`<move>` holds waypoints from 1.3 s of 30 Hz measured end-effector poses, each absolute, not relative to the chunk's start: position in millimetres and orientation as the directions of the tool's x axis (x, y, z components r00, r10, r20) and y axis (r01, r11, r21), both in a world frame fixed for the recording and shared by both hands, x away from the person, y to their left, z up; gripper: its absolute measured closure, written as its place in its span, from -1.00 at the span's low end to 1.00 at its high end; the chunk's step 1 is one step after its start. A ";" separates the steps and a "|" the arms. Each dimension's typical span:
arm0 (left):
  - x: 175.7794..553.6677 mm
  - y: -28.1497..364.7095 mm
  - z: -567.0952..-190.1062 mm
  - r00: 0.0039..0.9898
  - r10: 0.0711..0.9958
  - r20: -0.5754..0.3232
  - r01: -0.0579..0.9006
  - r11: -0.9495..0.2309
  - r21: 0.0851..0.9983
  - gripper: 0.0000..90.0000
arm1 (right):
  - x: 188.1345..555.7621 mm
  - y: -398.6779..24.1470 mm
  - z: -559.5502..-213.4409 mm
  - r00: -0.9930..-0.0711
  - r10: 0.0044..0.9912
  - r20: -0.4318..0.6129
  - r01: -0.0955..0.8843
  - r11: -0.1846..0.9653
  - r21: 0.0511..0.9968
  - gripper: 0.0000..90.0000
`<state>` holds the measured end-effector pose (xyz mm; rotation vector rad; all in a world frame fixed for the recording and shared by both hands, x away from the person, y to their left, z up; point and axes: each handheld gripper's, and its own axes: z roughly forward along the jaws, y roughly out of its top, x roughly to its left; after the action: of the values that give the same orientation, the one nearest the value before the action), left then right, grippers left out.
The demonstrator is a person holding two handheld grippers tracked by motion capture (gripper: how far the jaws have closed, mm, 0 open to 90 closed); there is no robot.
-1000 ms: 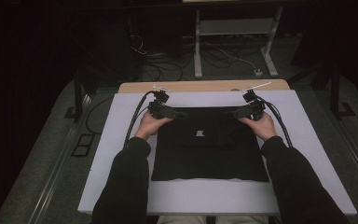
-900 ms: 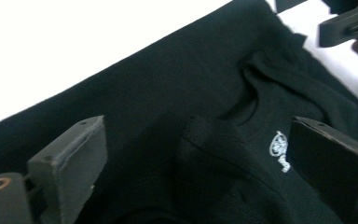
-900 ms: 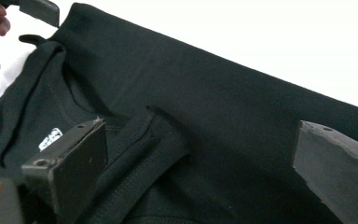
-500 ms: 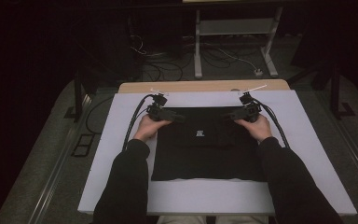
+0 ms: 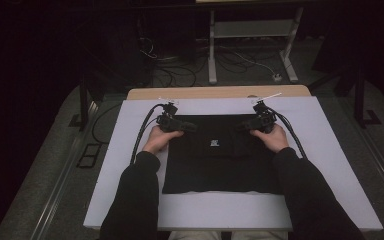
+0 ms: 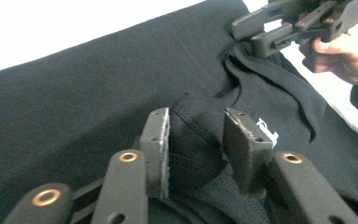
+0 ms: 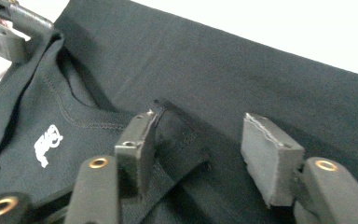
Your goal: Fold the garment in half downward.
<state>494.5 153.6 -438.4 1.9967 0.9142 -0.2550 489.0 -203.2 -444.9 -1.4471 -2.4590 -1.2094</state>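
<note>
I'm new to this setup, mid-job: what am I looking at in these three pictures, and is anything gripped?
A person holds a two-jaw tool in each hand. The high view looks down on a white table with a black garment spread flat.

The other two pictures come from cameras riding on the tools. The left gripper has a raised fold of cloth between its jaws, which have just been closing. The right gripper straddles another fold; its jaws, also just closing, do not yet press it. A small white logo marks the garment.
</note>
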 end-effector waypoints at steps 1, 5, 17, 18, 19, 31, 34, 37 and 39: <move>494.2 152.8 -438.6 0.704 0.506 -0.498 0.689 -0.319 0.651 0.39 | 488.9 -202.3 -445.3 -0.560 0.724 0.402 0.760 0.256 0.598 0.07; 494.2 151.0 -437.9 0.715 0.511 -0.477 0.674 -0.323 0.664 0.54 | 489.1 -201.8 -446.9 -0.552 0.727 0.409 0.768 0.250 0.590 0.28; 489.4 145.6 -431.3 0.743 0.484 -0.463 0.646 -0.338 0.684 0.93 | 486.7 -202.6 -443.1 -0.579 0.704 0.412 0.751 0.263 0.605 0.88; 489.4 146.2 -430.2 0.744 0.482 -0.463 0.644 -0.334 0.688 0.94 | 486.1 -203.0 -441.0 -0.580 0.703 0.410 0.748 0.262 0.609 0.88; 488.9 146.7 -428.8 0.742 0.483 -0.464 0.645 -0.329 0.689 0.94 | 485.6 -203.3 -439.3 -0.581 0.703 0.410 0.746 0.258 0.614 0.89; 480.1 154.0 -404.1 0.752 0.500 -0.429 0.623 -0.328 0.711 0.96 | 478.1 -213.4 -412.0 -0.608 0.669 0.428 0.719 0.237 0.653 0.93; 478.0 155.1 -399.1 0.752 0.508 -0.420 0.622 -0.335 0.708 0.96 | 475.0 -214.9 -405.4 -0.617 0.667 0.418 0.709 0.242 0.662 0.93; 476.5 156.8 -395.7 0.746 0.510 -0.427 0.626 -0.321 0.710 0.96 | 472.1 -215.5 -399.6 -0.621 0.666 0.412 0.705 0.245 0.666 0.93; 475.0 157.6 -393.1 0.746 0.511 -0.426 0.626 -0.320 0.711 0.96 | 470.1 -216.3 -396.3 -0.626 0.666 0.407 0.698 0.245 0.673 0.93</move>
<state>475.0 157.6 -393.1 1.9894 0.8612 -0.1510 470.1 -216.3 -396.3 -1.3418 -2.4491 -1.3571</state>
